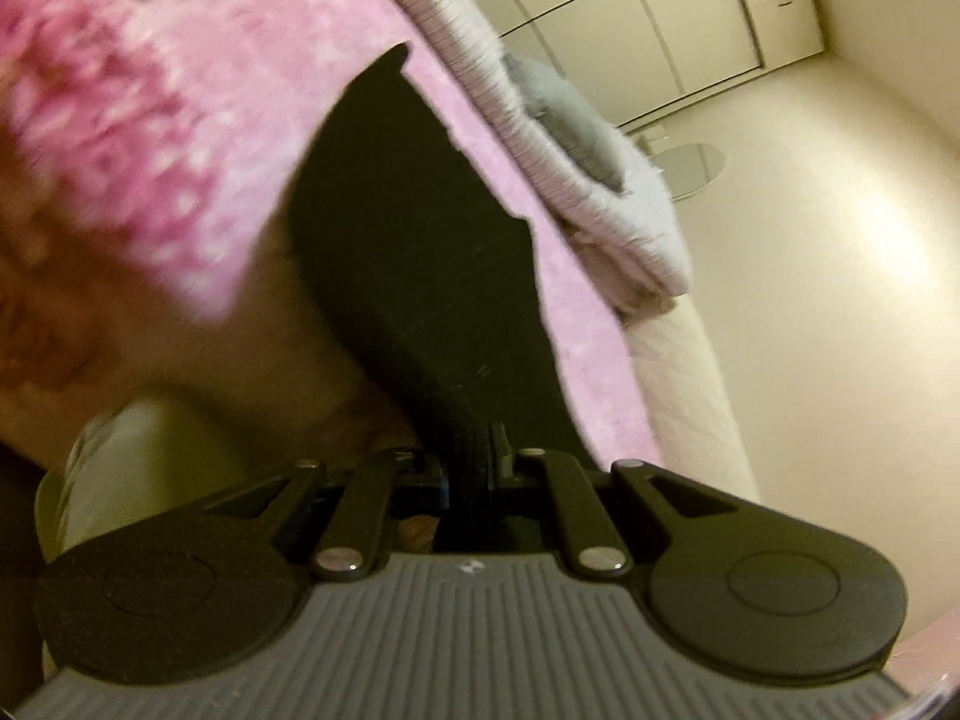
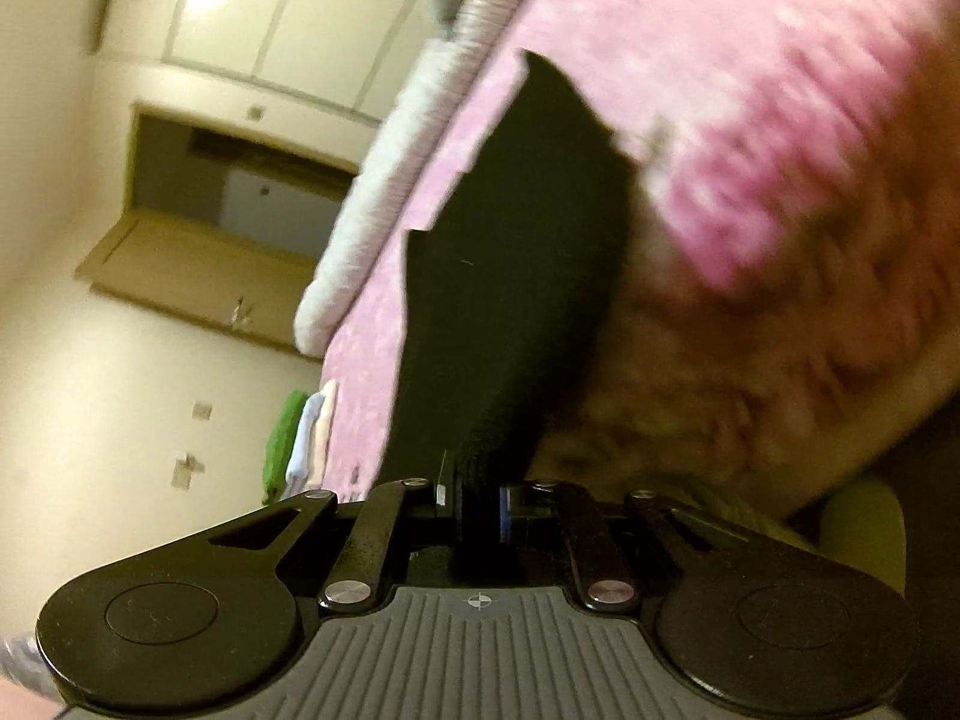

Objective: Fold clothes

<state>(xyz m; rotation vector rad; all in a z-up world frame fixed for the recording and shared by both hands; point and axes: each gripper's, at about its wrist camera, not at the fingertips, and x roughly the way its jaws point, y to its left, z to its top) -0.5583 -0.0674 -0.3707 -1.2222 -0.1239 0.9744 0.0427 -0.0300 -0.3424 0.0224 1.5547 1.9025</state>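
A black garment (image 1: 414, 276) hangs stretched over the pink bed cover (image 1: 198, 90). My left gripper (image 1: 468, 450) is shut on one edge of it. In the right wrist view the same black garment (image 2: 504, 276) runs up from my right gripper (image 2: 477, 504), which is shut on another edge. Both views are tilted and blurred, and the fingertips are buried in the cloth.
A grey-white pillow and folded blanket (image 1: 576, 168) lie at the bed's edge. A stack of folded clothes, green, blue and white (image 2: 300, 438), sits on the bed. A doorway (image 2: 240, 192) and cream walls are beyond. A pale green object (image 1: 126, 456) is near the left gripper.
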